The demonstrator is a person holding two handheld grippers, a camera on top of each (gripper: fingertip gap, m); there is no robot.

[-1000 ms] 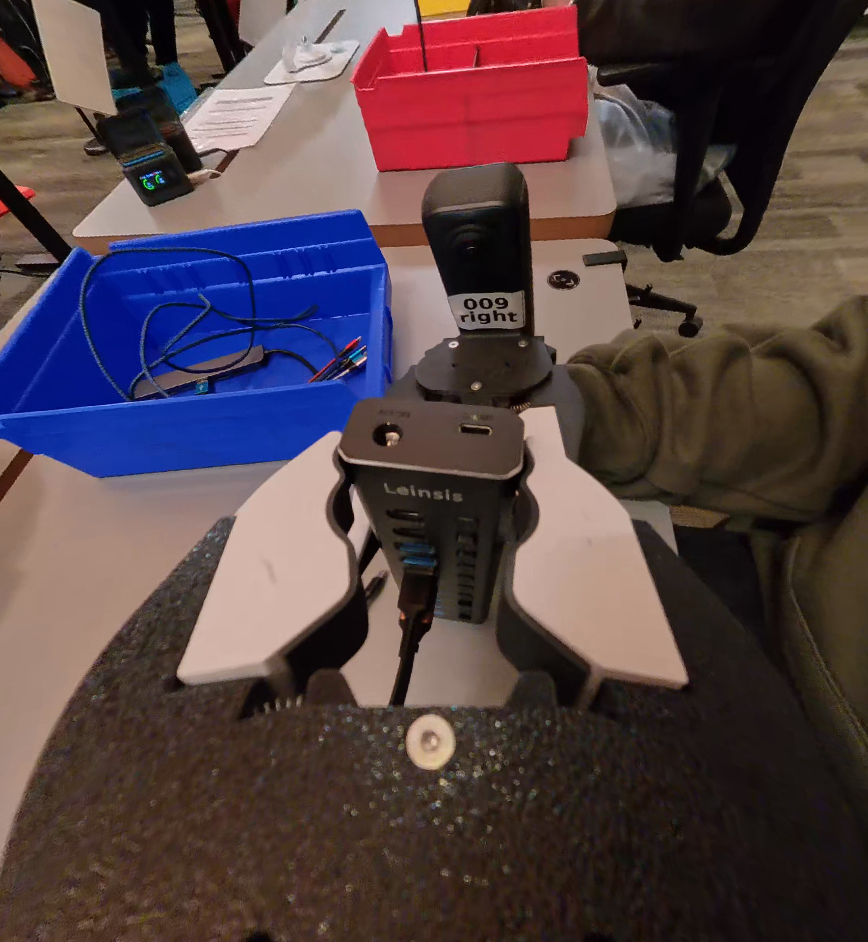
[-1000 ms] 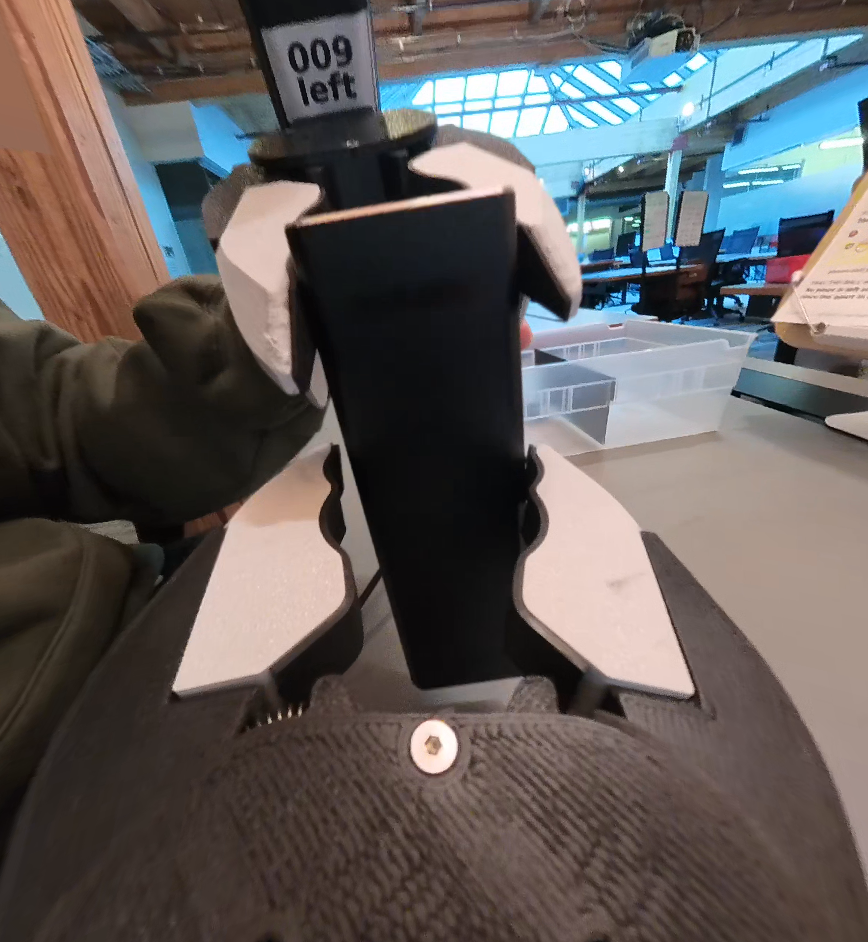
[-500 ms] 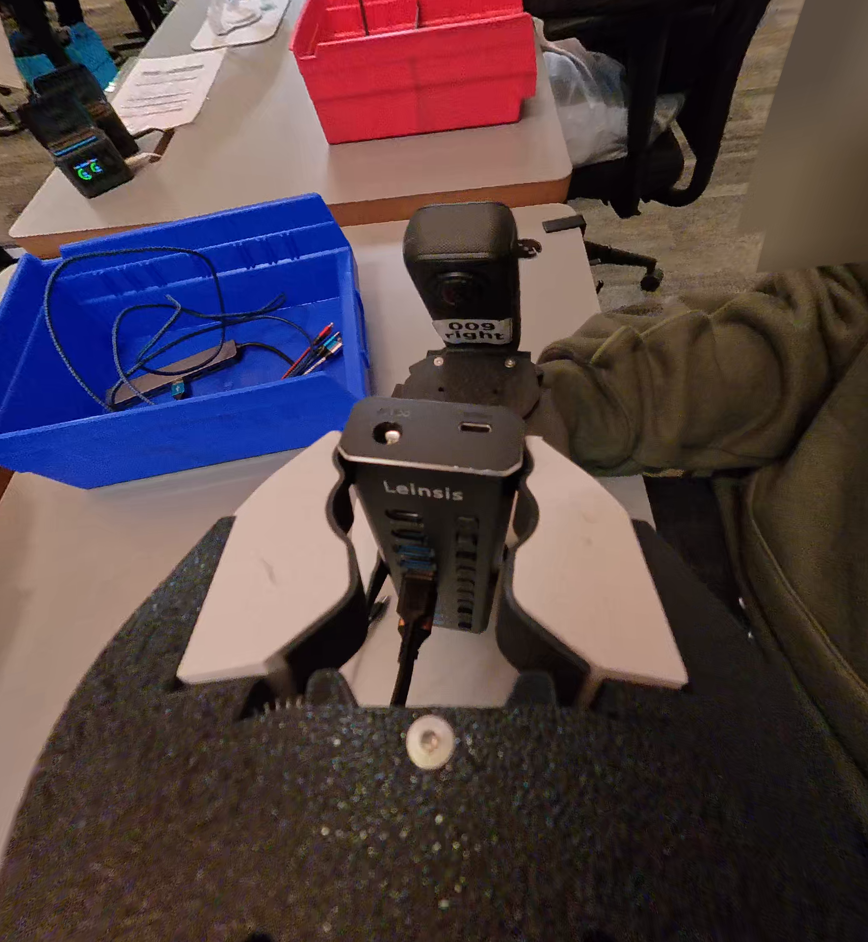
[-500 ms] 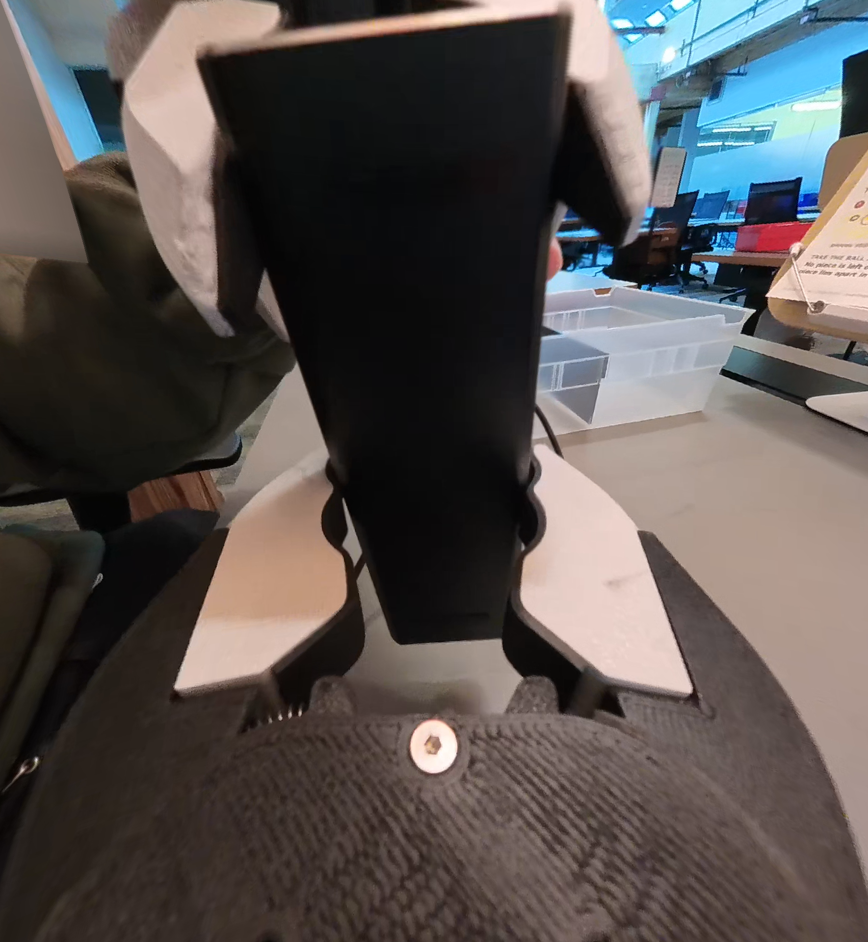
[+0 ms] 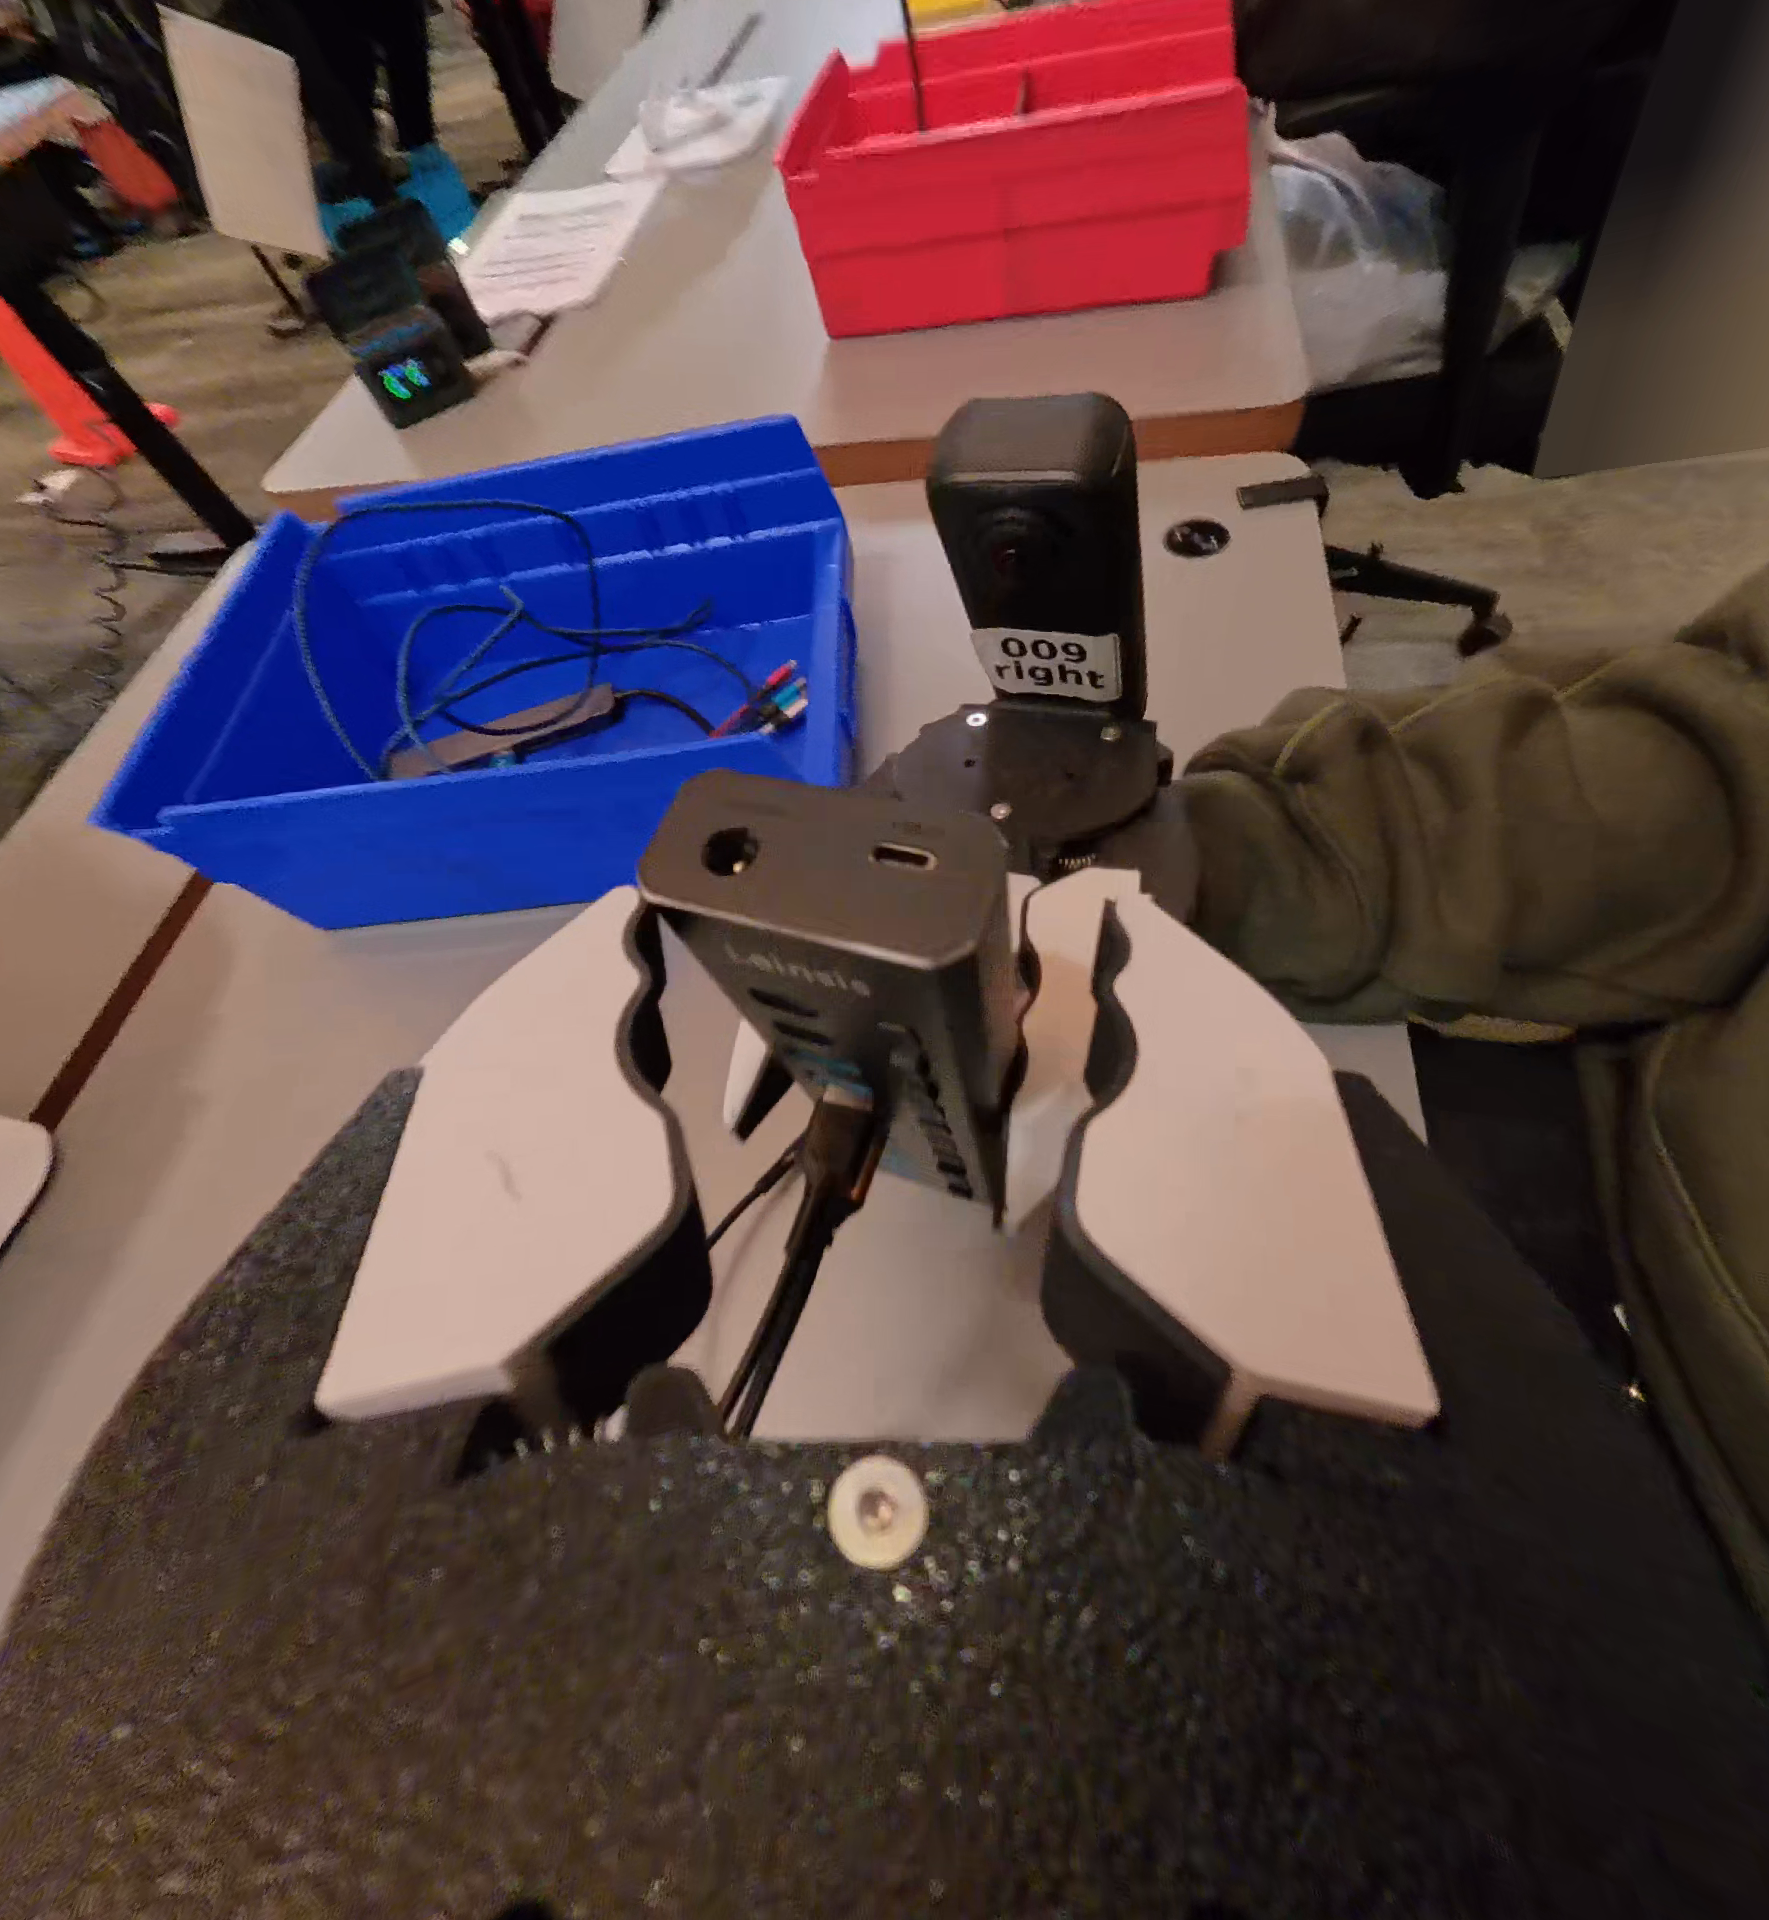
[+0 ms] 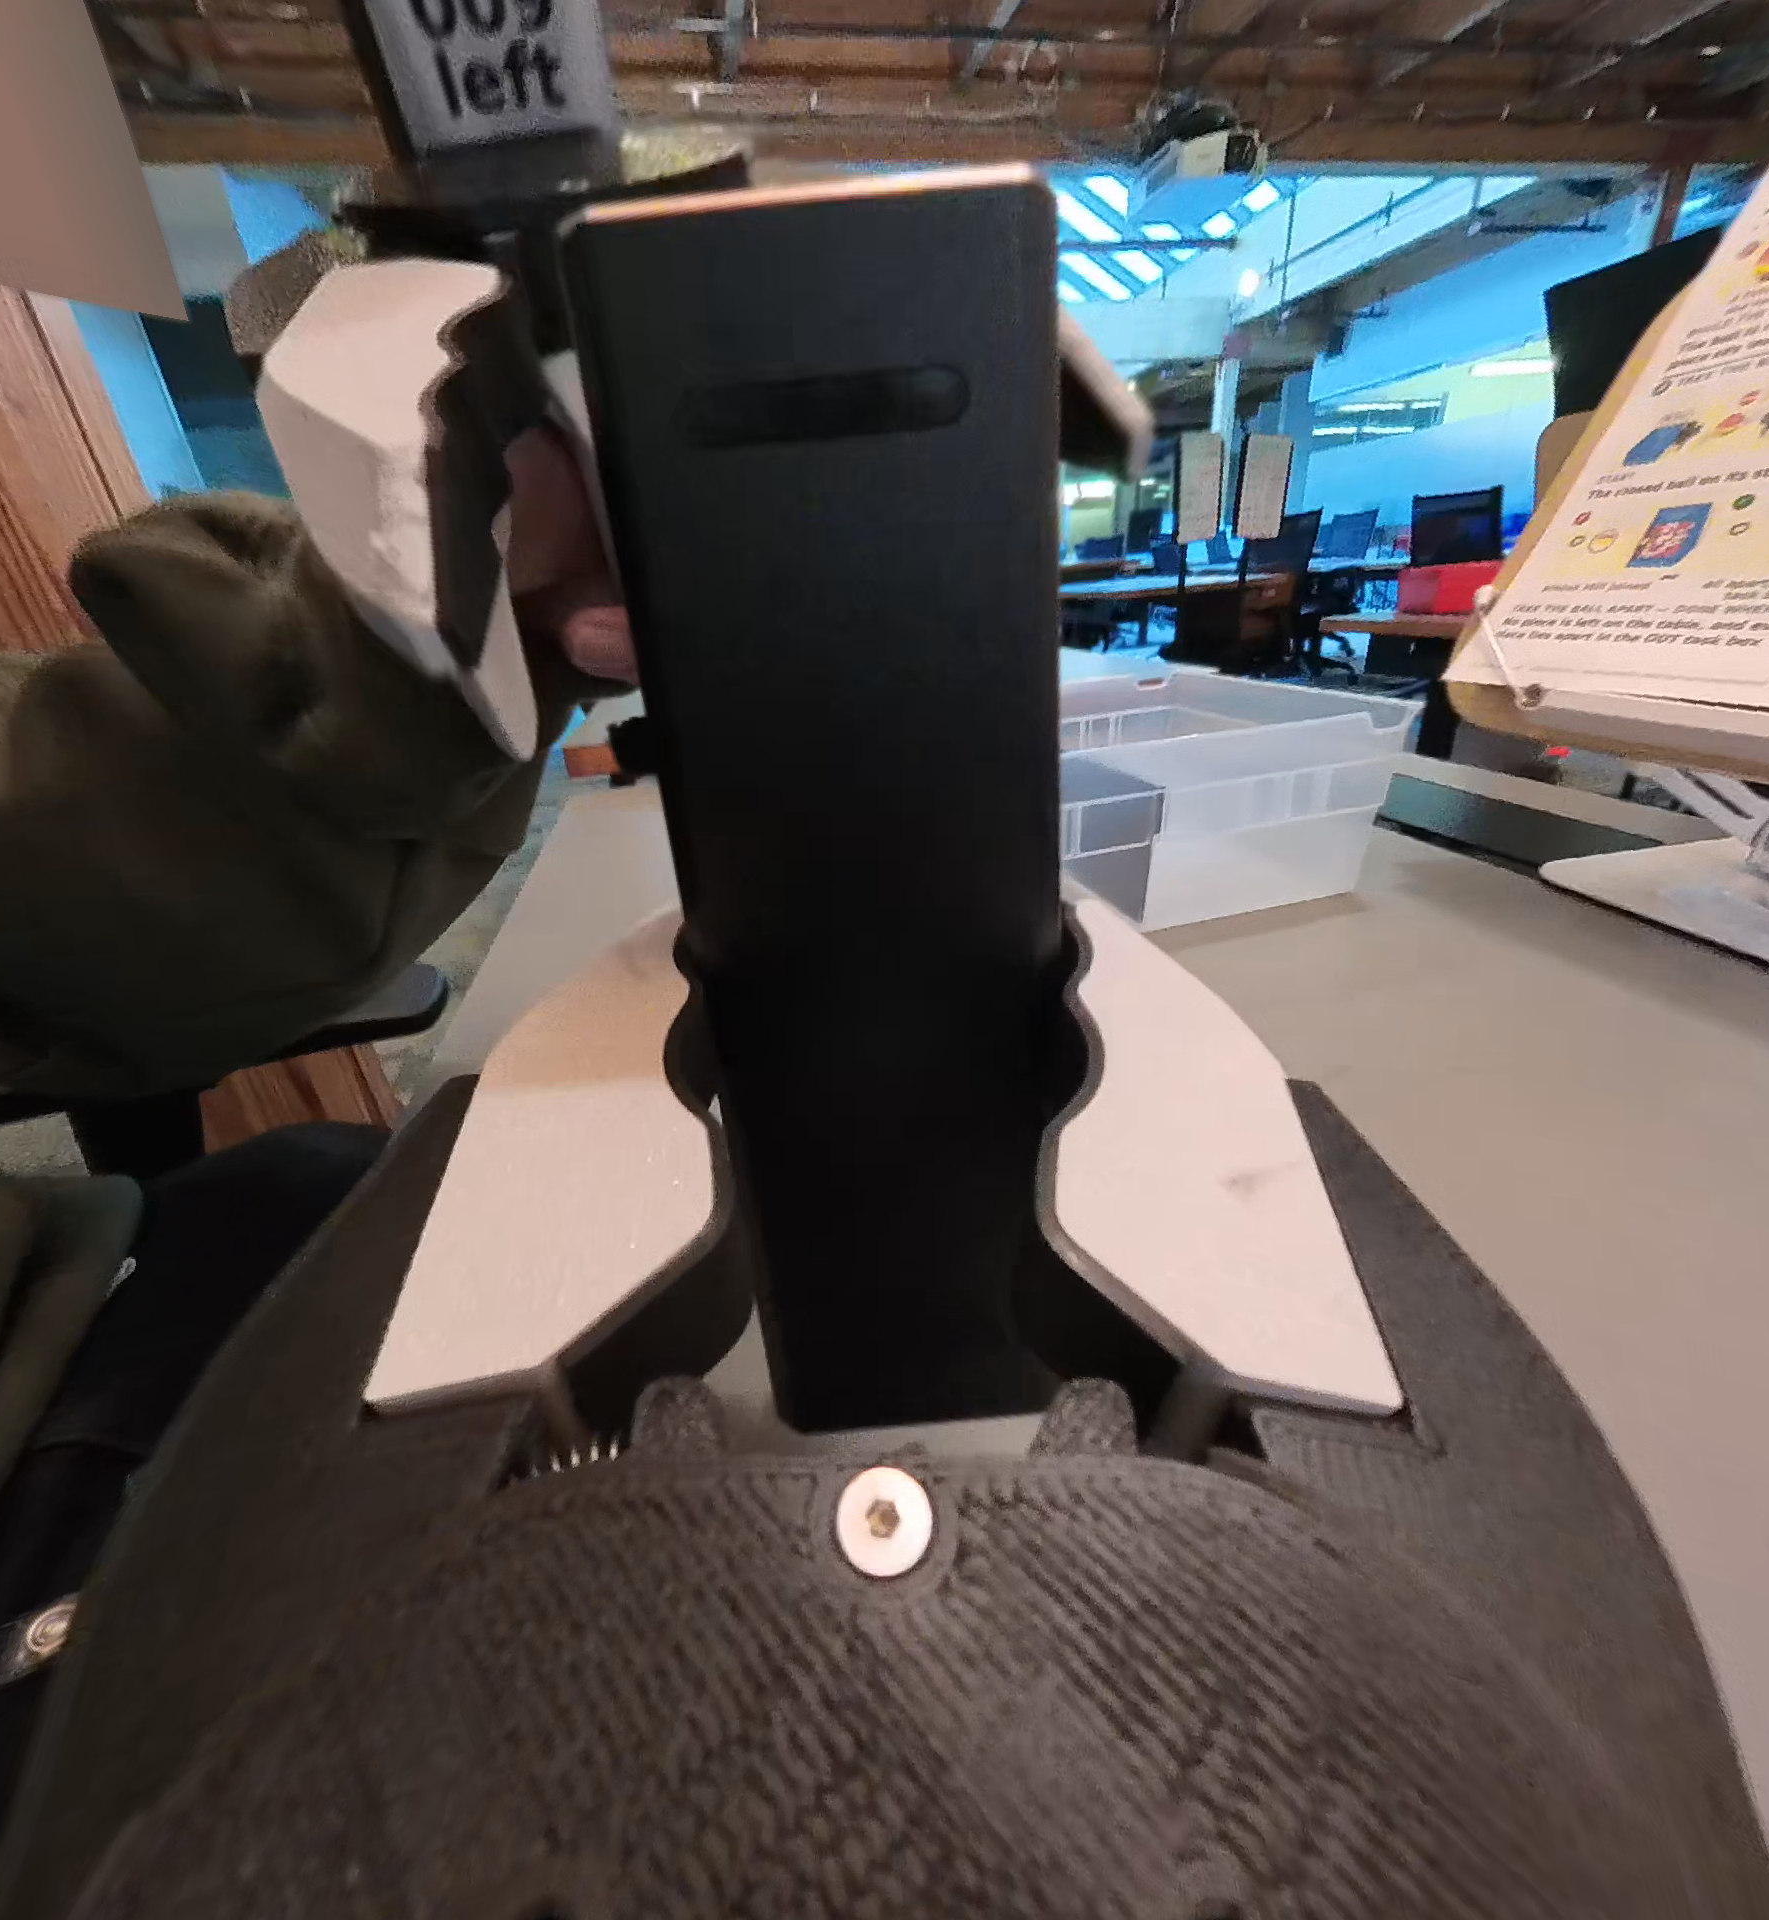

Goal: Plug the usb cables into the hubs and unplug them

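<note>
A black USB hub (image 5: pixel 838 956), a cable (image 5: pixel 828 1143) plugged into its near face, stands upright between both grippers: the right gripper (image 6: pixel 875 1049) fingers are clamped on it, while the left gripper (image 5: pixel 859 1049) fingers are spread, flanking without gripping.

In the left wrist view, bare bench (image 5: pixel 360 1039) lies open at 9 o'clock of the hub (image 5: pixel 838 966). A blue bin (image 5: pixel 464 831) blocks 11 o'clock, the right gripper's camera (image 5: pixel 1041 540) 12 o'clock, a green sleeve (image 5: pixel 1482 810) 2 o'clock. In the right wrist view, bench (image 6: pixel 1482 1091) at 3 o'clock is free up to a clear bin (image 6: pixel 1233 790).
</note>
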